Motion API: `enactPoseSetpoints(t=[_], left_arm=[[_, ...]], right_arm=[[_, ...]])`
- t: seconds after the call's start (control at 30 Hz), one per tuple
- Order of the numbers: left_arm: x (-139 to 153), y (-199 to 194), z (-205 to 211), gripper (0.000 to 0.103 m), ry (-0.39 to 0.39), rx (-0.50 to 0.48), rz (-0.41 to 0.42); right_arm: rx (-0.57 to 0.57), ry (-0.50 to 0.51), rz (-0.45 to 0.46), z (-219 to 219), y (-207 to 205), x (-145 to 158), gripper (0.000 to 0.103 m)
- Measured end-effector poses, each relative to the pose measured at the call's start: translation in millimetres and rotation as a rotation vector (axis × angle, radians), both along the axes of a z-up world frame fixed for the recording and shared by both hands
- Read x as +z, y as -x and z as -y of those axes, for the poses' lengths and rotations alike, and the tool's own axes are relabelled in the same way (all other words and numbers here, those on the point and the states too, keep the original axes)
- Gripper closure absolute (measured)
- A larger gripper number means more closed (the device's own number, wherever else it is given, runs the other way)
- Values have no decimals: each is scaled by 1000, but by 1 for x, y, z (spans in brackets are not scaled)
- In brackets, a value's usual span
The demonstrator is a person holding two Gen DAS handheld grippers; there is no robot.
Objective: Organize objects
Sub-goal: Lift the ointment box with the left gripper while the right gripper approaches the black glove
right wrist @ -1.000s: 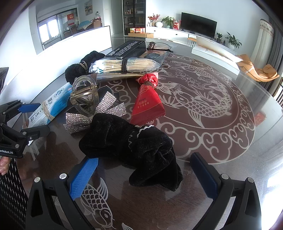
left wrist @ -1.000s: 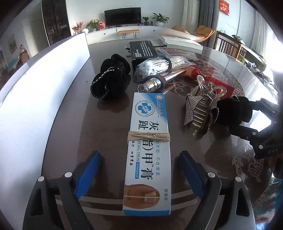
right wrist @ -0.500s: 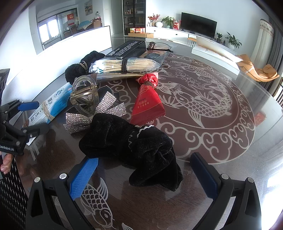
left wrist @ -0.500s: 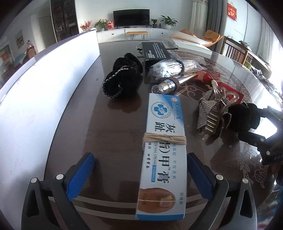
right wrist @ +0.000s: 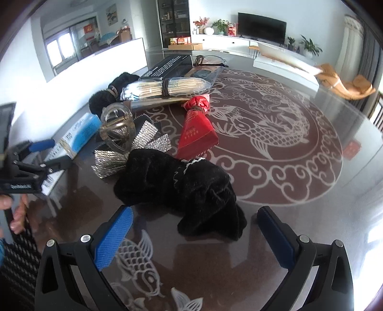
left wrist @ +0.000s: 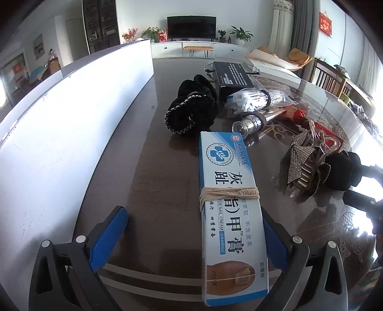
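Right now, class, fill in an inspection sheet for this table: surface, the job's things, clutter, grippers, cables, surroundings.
Surface: dark glossy table with a fish and dragon pattern.
Job's things: toe nail cream box bound with string; black velvet scrunchie; second black scrunchie; rhinestone hair clip; red packet; bagged sticks; black box.
Clutter: eyeglasses at the far edge.
Grippers: left gripper open, box between its fingers, jaws just opened wider; right gripper open, empty, just short of the velvet scrunchie.
Cables: nothing seen.
Surroundings: white board, television, plants.
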State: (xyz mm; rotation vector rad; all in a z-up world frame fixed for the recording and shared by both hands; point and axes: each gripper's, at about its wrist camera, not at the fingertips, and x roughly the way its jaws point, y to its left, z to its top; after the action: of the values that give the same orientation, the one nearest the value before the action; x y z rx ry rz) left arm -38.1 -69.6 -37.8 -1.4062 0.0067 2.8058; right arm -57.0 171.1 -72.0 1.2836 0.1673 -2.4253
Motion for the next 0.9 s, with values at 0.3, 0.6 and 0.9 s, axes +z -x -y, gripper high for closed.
enactPoseSetpoints(t=[0.3,0.6,0.9], left_arm=[[0,-1,3,0,1,8,1],[-1,-2,4,0,1,9,1],[-1,-2,4,0,1,10,1]], right_arm=[[58,50,35,16,-5,2,0],[250,151,135,44,-46,12,0],[242,192,136,44,-54,26,0]])
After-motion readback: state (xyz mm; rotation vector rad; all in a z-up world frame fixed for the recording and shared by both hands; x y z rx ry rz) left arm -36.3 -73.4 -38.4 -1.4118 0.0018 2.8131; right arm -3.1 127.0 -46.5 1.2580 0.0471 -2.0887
